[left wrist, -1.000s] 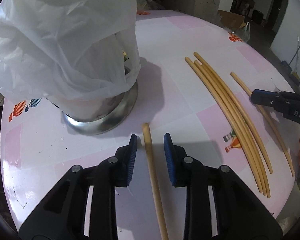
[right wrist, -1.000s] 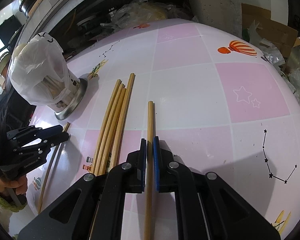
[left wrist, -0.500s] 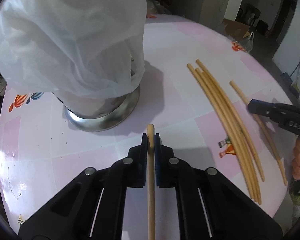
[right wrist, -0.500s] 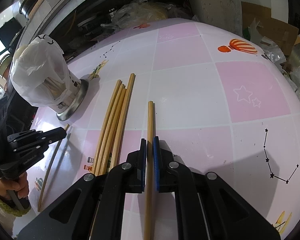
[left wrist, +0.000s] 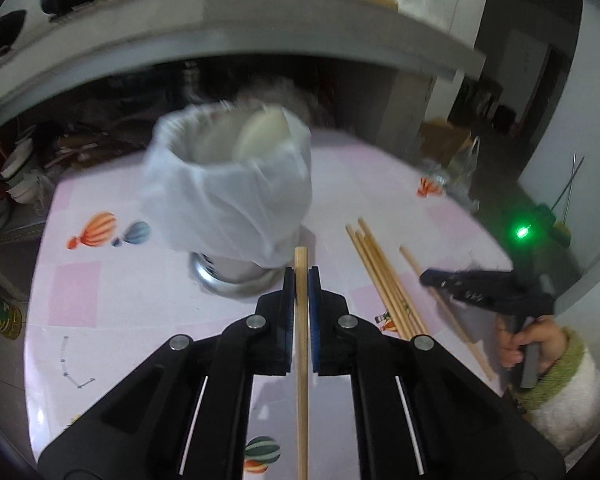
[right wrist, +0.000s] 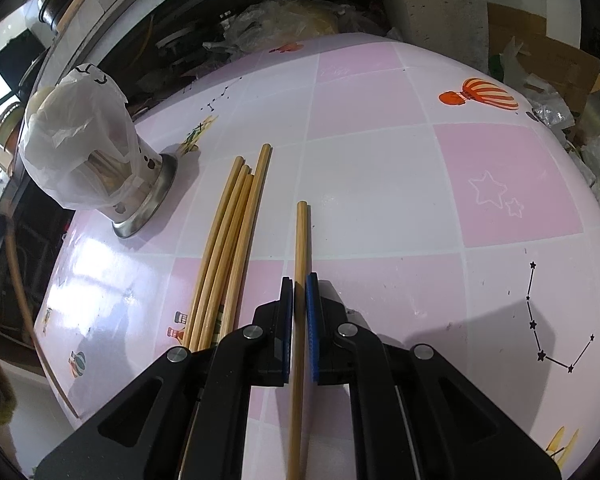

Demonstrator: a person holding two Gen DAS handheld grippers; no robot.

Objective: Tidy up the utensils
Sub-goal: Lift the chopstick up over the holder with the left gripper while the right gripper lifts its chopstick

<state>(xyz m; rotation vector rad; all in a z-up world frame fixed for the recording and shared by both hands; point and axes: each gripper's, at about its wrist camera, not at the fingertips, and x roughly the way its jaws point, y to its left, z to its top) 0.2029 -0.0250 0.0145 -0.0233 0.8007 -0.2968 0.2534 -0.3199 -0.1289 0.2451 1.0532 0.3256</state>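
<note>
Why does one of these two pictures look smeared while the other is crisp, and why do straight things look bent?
Left wrist view: motion blur smears the bag-covered holder and shelf behind; a green light flares. Right wrist view: sharp, with window glare on the table and the gripper's shadow at right. Both views: the fisheye lens bows the table edge and the loose chopsticks.

Motion-blurred in the left wrist view: bagged holder (left wrist: 228, 196) and shelf (left wrist: 260, 36) behind. Gripped chopstick (left wrist: 301, 360) cut off by bottom edge, like the other chopstick (right wrist: 298, 320).
</note>
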